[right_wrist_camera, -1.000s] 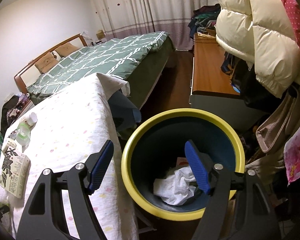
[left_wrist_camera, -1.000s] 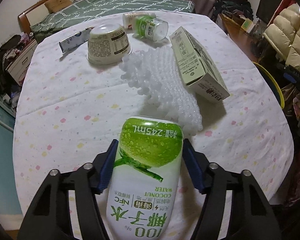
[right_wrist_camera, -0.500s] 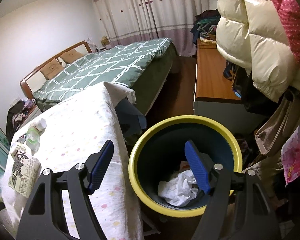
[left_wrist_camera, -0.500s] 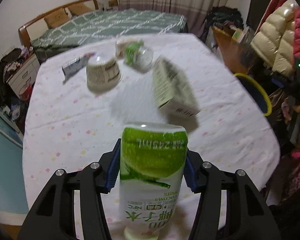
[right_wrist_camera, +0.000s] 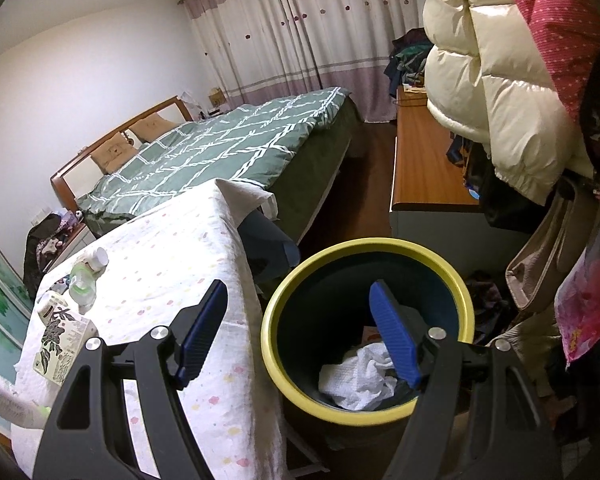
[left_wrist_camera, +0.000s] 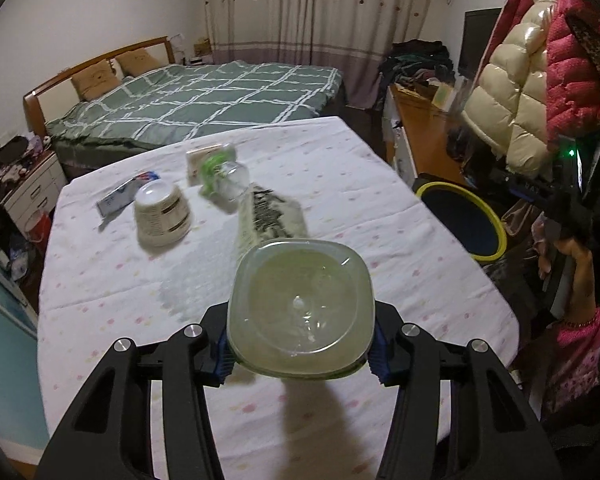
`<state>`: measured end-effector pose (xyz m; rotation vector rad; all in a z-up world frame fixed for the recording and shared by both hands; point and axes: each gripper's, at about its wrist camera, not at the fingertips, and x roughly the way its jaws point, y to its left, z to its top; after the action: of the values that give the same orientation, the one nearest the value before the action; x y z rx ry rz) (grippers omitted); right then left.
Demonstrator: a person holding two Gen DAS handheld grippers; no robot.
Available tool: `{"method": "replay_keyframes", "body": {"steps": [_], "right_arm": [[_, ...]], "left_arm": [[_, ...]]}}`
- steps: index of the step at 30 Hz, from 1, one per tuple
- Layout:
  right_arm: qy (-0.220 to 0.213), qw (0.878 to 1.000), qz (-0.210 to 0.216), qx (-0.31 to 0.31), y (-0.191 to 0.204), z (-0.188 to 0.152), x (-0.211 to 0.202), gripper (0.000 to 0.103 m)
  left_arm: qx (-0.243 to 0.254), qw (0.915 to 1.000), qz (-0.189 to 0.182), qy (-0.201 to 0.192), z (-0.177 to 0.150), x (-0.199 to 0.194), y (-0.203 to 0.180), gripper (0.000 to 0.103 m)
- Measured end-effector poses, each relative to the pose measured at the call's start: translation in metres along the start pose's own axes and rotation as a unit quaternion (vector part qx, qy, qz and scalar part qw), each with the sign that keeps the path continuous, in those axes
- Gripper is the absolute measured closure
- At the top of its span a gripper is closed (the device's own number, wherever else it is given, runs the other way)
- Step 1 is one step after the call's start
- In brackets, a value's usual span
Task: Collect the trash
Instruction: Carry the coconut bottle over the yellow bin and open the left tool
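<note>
Ribbed blue pads of left gripper (left_wrist_camera: pixel 300 354) pinch a rounded-square clear plastic bottle (left_wrist_camera: pixel 300 310); right gripper (right_wrist_camera: pixel 300 334) spread.

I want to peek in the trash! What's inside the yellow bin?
Inside the yellow bin lies a crumpled white cloth or paper, with a bit of something orange behind it. The right gripper's finger covers part of the bottom, so more may be hidden.

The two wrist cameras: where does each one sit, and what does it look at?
Left wrist: on the left gripper, facing over the table toward the bed; its jaws, which have just been closing, grip a bottle; a hand shows at right.
Right wrist: on the open right gripper, looking down into the yellow-rimmed bin.
Shared: table, bin, bed, carton.
</note>
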<state>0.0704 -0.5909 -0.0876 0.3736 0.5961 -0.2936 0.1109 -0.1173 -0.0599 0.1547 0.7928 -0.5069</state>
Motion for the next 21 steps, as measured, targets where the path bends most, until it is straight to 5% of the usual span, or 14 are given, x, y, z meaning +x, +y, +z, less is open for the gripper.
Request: {"method": "replay_keyframes", "body": {"steps": [12, 21], "right_arm": [[-0.009, 1.000, -0.005, -0.008, -0.022, -0.009, -0.028, 0.033], [-0.030, 0.999, -0.027, -0.007, -0.042, -0.011, -0.055, 0.033]], "left_arm": [[0.053, 0.9966, -0.062, -0.006, 0.046, 0.026, -0.064, 0.052], [0.118, 0.9834, -0.138, -0.006, 0.106, 0.068, -0.145, 0.052]]}}
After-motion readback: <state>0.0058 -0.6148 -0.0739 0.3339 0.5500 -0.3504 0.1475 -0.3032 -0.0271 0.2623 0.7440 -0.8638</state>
